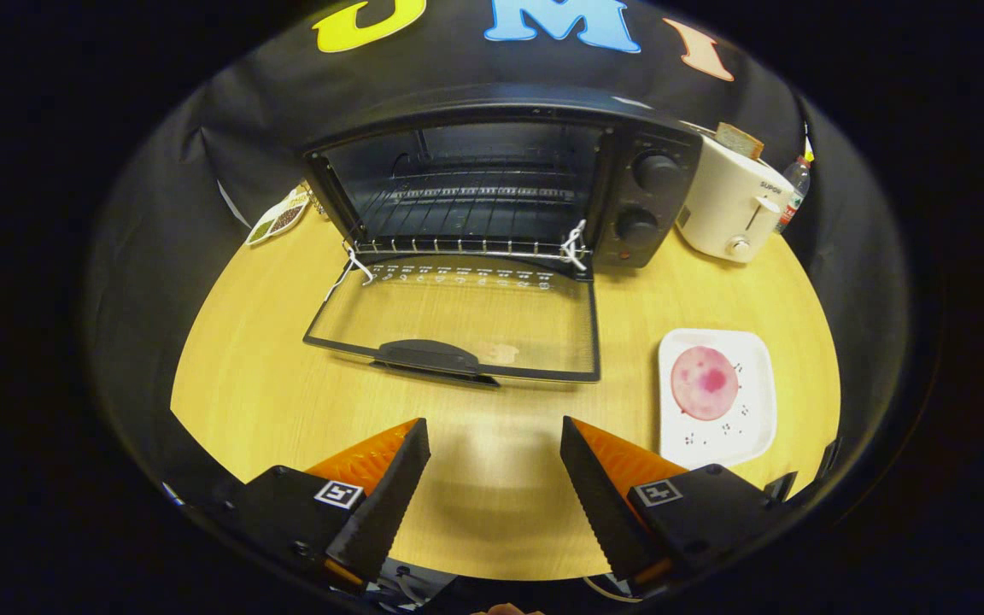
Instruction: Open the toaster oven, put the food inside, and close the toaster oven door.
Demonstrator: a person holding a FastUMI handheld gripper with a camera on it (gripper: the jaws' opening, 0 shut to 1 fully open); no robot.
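Note:
The black toaster oven (646,201) stands at the back of the wooden table, its glass door (458,320) folded down flat with the handle (428,353) toward me. Inside, the wire rack (466,218) is bare. A round pink slice of food (704,383) lies on a white square plate (752,431), beyond and to the right of my right finger. My gripper (494,436) hovers over the table in front of the door, open, with only bare wood between its fingers.
A white pop-up toaster (727,209) with a bread slice in it stands right of the oven, a small bottle (793,192) behind it. A small dish of patterned items (280,218) lies left of the oven. Black cloth walls surround the table (244,376).

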